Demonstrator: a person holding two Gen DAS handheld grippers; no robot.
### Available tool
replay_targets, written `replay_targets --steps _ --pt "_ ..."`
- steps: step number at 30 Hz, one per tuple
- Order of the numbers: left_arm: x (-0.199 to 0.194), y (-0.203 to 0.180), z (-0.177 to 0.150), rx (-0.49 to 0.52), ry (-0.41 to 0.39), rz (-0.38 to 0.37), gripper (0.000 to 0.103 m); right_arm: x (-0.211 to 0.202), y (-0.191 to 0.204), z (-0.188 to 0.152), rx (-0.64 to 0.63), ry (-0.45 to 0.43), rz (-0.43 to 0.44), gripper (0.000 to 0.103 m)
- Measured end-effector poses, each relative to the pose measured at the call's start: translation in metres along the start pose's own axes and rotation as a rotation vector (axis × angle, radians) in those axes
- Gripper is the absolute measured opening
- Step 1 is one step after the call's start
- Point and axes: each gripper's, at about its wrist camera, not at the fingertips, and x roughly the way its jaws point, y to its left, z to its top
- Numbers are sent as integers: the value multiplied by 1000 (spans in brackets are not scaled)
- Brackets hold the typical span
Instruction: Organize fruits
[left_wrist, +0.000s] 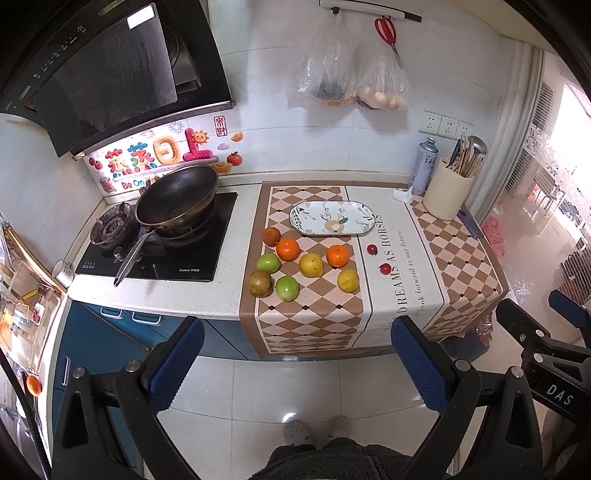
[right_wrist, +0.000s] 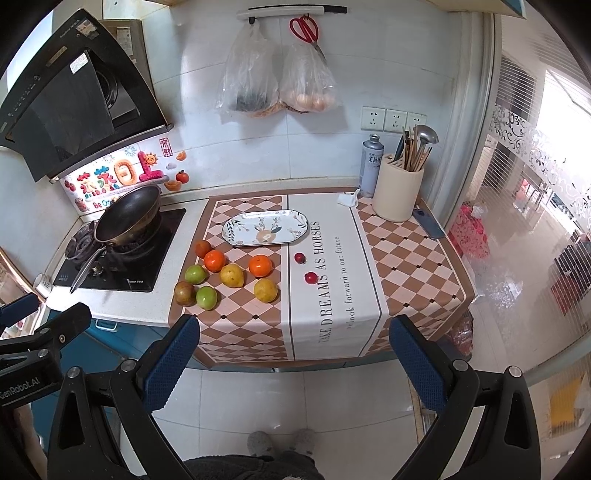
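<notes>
Both my grippers, left (left_wrist: 295, 365) and right (right_wrist: 295, 360), hang level side by side over the floor, short of the desk (left_wrist: 162, 291), fingers (left_wrist: 177, 363) spread wide and holding nothing. The fruits (left_wrist: 306, 264) lie loose on the checkered cloth (left_wrist: 310, 325), just in front of the bare oval plate (left_wrist: 331, 218); two small red ones (left_wrist: 378, 259) sit apart to their right.

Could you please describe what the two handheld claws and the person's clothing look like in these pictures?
Both the left claw and the right claw have black angular frames with silver bolts and blue textured pads. White lettering marks their bodies. The person wears dark fleecy clothing and grey slippers.
</notes>
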Motion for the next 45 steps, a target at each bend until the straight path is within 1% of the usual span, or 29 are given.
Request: replay_targets --steps 11,33,40,45 --pt "-3 0 1 0 -1 0 103 -1 1 7 4 1 0 103" --pt "-3 1 0 3 -4 0 103 -2 3 7 7 -2 6 103" --pt "-16 -3 6 5 -7 0 103 -2 7 8 6 -3 9 103" --pt "-13 -1 4 2 -6 0 103 0 10 11 8 -1 23 103"
